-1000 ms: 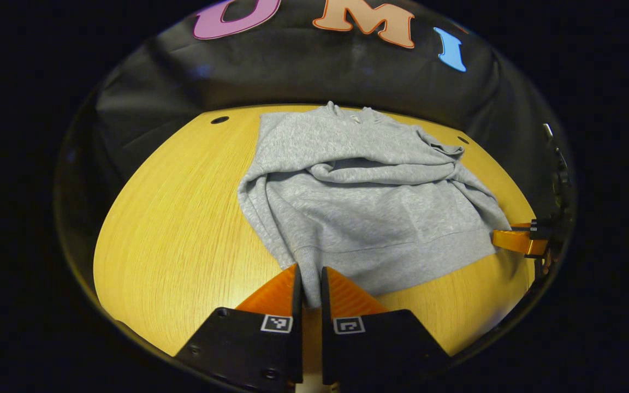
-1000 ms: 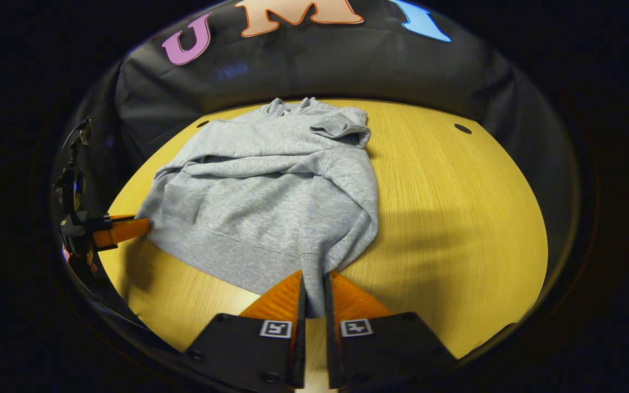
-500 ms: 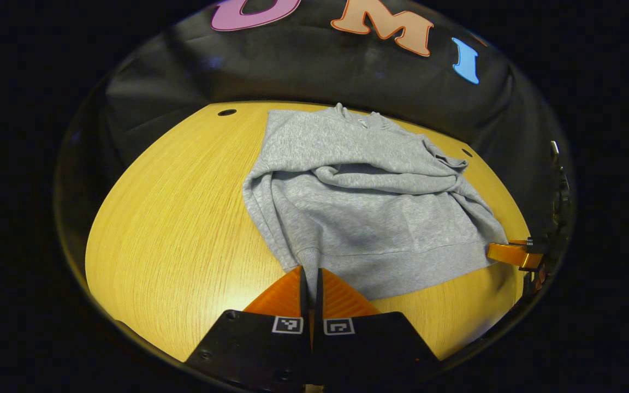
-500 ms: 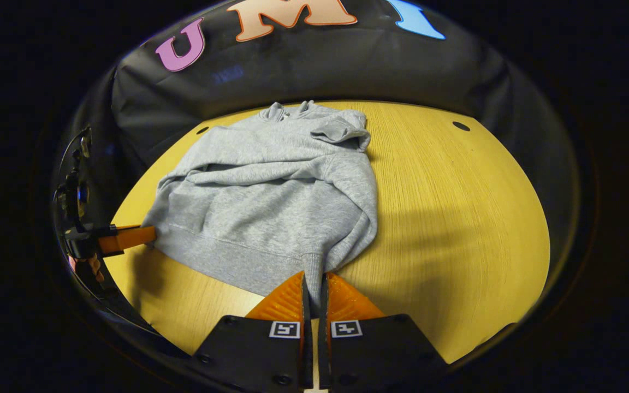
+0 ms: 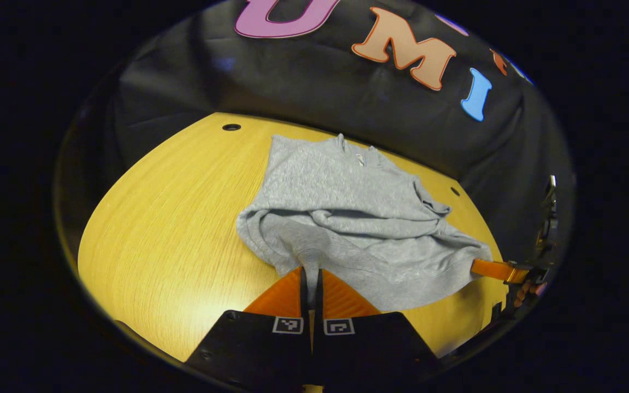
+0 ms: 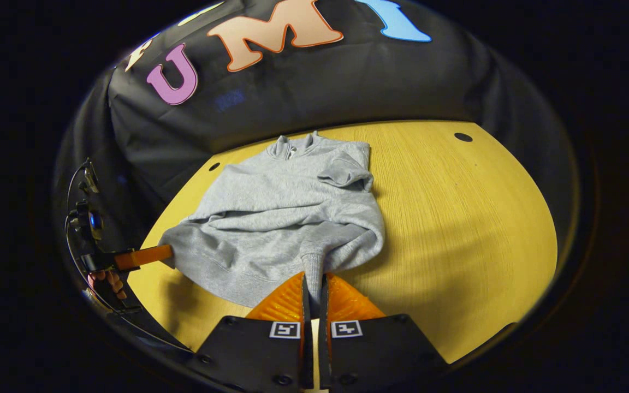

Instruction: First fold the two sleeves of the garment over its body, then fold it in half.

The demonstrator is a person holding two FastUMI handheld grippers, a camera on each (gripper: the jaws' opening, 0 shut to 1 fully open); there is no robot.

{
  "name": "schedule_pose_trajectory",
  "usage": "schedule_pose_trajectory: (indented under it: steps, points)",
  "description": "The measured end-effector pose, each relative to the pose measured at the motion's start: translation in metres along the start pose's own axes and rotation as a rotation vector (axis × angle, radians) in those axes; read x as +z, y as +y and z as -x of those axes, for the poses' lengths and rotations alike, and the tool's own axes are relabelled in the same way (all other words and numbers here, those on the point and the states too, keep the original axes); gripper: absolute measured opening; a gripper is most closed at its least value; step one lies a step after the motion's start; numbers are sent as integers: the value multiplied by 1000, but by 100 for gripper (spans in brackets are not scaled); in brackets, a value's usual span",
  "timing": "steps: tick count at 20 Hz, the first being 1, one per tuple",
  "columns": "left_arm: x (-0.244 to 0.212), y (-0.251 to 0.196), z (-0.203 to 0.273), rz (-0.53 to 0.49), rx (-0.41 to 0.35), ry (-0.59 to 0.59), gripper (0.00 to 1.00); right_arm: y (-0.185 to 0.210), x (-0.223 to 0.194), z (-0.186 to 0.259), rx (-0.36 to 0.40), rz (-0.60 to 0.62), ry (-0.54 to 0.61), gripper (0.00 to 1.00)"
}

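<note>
A grey sweatshirt [image 5: 342, 213] lies on the yellow wooden table [image 5: 167, 229], collar toward the wall, both sleeves folded across its body. My left gripper [image 5: 311, 273] is shut on the hem's left corner, which is raised off the table. In the right gripper view the same sweatshirt [image 6: 287, 213] shows, and my right gripper [image 6: 313, 278] is shut on the hem's right corner, also raised. The hem sags between the two corners. The right gripper [image 5: 492, 268] appears at the far right of the left gripper view; the left gripper [image 6: 145, 255] appears at the left of the right gripper view.
The table [image 6: 456, 218] has bare wood to the right of the sweatshirt and small dark holes [image 6: 462, 137] near its far edge. Black cloth wall stands close behind the collar. A hand [image 6: 108, 279] holds the left gripper.
Both grippers closed on the hem corners and lifted them, carrying the hem up and toward the collar. The lower body now bunches and the garment looks shorter.
</note>
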State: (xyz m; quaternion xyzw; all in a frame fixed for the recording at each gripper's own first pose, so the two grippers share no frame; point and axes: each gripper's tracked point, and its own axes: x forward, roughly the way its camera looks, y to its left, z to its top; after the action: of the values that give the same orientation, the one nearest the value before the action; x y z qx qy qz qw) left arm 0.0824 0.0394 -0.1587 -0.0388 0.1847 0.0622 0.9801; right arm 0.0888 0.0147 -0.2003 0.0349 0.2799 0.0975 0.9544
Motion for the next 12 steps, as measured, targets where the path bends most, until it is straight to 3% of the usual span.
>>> schedule_pose_trajectory:
  steps: [4, 12]
  points:
    - [37, -4, -10, -2, -17, -58, 0, -2, 34, -7, 14, -41, -48, 6]
    - [102, -11, -74, -7, -10, -120, 1, -11, 95, -51, 8, -56, -85, 6]
